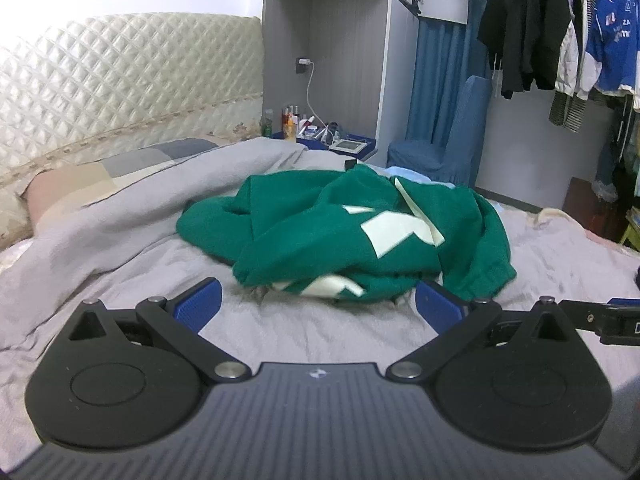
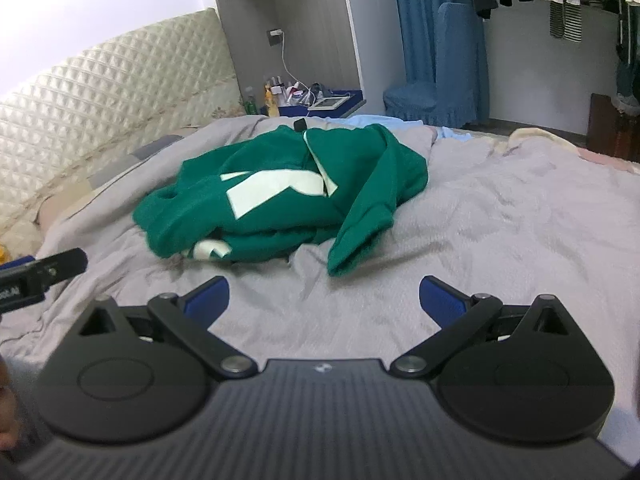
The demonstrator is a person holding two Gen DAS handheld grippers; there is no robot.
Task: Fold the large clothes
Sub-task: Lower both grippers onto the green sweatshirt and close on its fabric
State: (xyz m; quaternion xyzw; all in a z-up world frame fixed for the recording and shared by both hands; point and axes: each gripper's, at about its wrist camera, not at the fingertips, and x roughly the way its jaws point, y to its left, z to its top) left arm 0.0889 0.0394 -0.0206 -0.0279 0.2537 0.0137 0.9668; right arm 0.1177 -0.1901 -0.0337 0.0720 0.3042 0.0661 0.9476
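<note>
1 crumpled green sweatshirt with cream patches (image 1: 344, 232) (image 2: 280, 200) lies mid-bed on the grey quilt (image 1: 120, 248) (image 2: 520, 220). 2 black grippers with blue pads, left gripper (image 1: 318, 302) and right gripper (image 2: 324, 300), hover near it, jaws wide apart, gripping nothing.

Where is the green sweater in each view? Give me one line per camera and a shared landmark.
Left wrist: green sweater lies crumpled at centre on the grey bedding, just past the open left gripper.
Right wrist: sweater sits left of centre, farther beyond the open right gripper, one sleeve trailing toward it.
Shared landmark: the blue chair behind the bed.
</note>
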